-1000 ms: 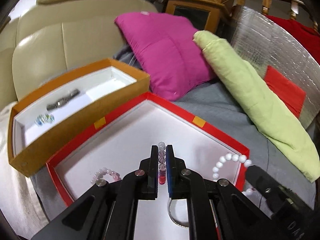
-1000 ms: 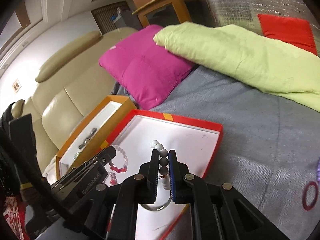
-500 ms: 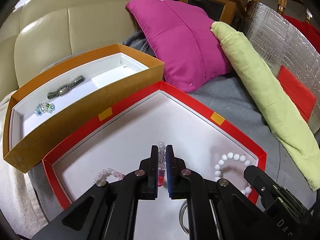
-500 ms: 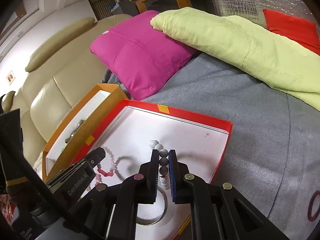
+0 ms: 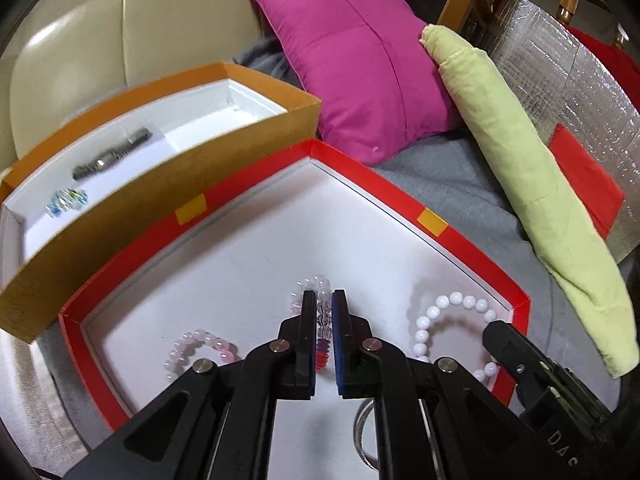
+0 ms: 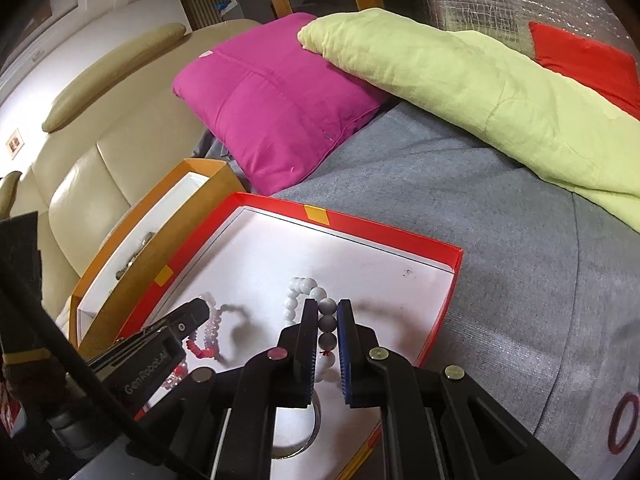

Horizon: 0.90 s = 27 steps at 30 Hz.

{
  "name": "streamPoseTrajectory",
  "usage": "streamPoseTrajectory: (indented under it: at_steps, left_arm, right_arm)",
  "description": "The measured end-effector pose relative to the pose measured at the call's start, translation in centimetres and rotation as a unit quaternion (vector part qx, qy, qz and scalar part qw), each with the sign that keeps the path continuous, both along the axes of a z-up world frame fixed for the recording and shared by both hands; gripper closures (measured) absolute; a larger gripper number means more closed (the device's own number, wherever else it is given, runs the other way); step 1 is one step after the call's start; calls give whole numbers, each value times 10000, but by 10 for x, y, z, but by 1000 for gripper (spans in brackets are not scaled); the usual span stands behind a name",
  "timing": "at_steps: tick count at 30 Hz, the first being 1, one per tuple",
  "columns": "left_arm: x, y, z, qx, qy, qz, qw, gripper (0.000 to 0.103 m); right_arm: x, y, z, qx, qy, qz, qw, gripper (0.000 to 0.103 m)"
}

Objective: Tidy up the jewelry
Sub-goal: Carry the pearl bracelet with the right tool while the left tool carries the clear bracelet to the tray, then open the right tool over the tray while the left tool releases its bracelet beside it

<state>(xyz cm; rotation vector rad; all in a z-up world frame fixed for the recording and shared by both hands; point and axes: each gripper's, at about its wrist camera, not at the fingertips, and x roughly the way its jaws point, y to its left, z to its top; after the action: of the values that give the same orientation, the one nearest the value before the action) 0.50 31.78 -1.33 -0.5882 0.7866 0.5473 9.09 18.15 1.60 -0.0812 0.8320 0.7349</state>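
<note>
My left gripper (image 5: 323, 300) is shut on a clear, pink and red bead bracelet (image 5: 323, 328), low over the white floor of the red tray (image 5: 256, 264). My right gripper (image 6: 325, 308) is shut on a white bead bracelet (image 6: 298, 294), also low inside the red tray (image 6: 380, 272). The white bracelet (image 5: 452, 312) shows at the right in the left wrist view. A pale pink bead bracelet (image 5: 196, 344) and a metal bangle (image 6: 308, 436) lie in the tray. The orange box (image 5: 168, 168) holds a metal watch (image 5: 114, 156) and a crystal bracelet (image 5: 66, 202).
The boxes sit on a grey blanket (image 6: 500, 240) on a beige sofa (image 5: 80, 48). A magenta cushion (image 5: 360, 60) and a green rolled cloth (image 5: 520, 168) lie behind the tray. A red ring (image 6: 622, 420) lies on the blanket at the right.
Both grippers have lowered toward the red tray floor with their bracelets still held. The bracelets now reach the tray floor.
</note>
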Motion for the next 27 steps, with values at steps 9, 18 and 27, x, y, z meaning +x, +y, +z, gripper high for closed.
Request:
streamPoseTrajectory:
  at_steps: [9, 18, 27]
  left_arm:
    - [4, 2, -3, -95, 53, -64, 9999, 96]
    - [1, 3, -2, -10, 84, -1, 10000, 96]
    - [3, 5, -4, 56, 255, -15, 9997, 96]
  right_arm:
    - [4, 4, -3, -140, -7, 3, 9999, 93]
    - [6, 9, -7, -268, -3, 4, 9996, 93]
    - [8, 13, -10, -311, 5, -17, 9995, 93]
